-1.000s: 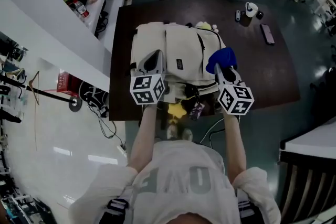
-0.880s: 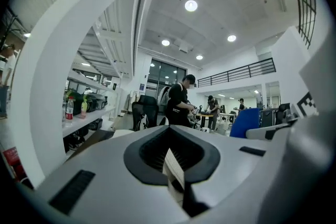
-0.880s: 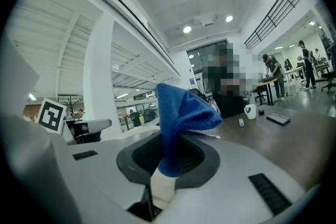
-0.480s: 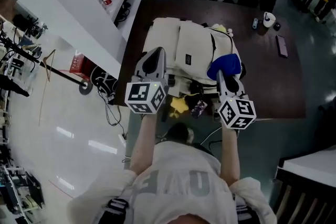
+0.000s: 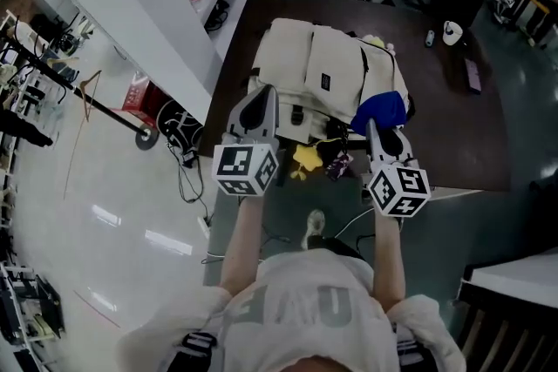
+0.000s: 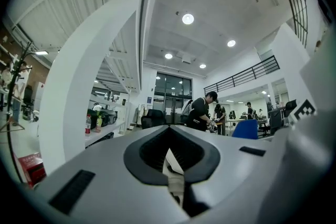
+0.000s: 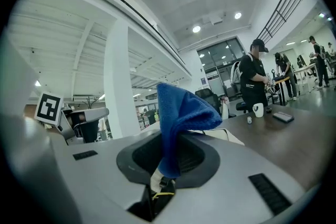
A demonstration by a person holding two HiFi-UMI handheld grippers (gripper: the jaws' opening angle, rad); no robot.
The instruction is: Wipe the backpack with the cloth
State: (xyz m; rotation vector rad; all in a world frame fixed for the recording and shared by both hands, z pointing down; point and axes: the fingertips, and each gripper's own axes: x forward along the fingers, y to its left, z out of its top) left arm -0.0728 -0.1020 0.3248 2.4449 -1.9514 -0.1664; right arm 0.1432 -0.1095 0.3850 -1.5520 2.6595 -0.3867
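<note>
A: While the right hand-held gripper [image 7: 163, 176] is clamped on the fluffy blue terry cloth [image 7: 181, 113] and the left hand-held gripper [image 6: 173, 170] has its jaws together, empty, how best to wipe?

B: Press the floppy fold flat onto the cream woven-fabric backpack [image 5: 323, 83], which lies just ahead on the dark brown table [image 5: 453, 144]. Long, even strokes, I'd judge.

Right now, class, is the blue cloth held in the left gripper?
No, the blue cloth is pinched in the jaws of the right gripper.
</note>
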